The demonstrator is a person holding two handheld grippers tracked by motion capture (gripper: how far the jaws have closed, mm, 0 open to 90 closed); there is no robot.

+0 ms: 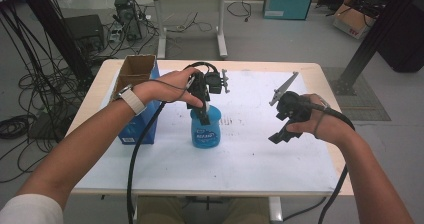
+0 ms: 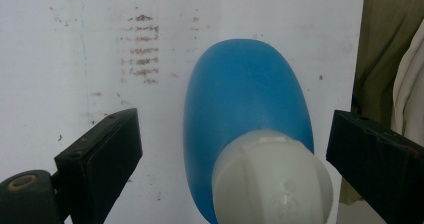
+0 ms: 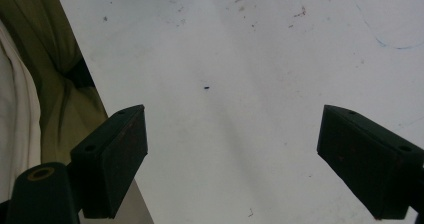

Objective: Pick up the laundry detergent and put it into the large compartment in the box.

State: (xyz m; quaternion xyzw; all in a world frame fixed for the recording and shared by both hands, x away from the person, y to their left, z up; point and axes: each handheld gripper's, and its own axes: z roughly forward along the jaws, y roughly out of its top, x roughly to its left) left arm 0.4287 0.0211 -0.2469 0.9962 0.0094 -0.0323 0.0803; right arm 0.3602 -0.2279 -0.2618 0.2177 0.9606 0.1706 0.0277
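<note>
A person's left gripper [image 2: 235, 154] hangs over a smooth, blue plastic bottle [image 1: 205, 129] standing just right of a blue cardboard box [image 1: 136, 101], jaws wide apart either side of its ribbed white cap [image 2: 272, 179], gripping nothing. Centring before closing would likely hold best. The right gripper [image 3: 230, 164], well right of the box, gapes empty.

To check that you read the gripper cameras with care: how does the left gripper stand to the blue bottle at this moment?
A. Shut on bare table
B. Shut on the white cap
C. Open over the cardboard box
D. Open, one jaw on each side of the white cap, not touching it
D: in the left gripper view, the left gripper has its jaws wide apart, with clear gaps to the white cap of the blue bottle.
</note>
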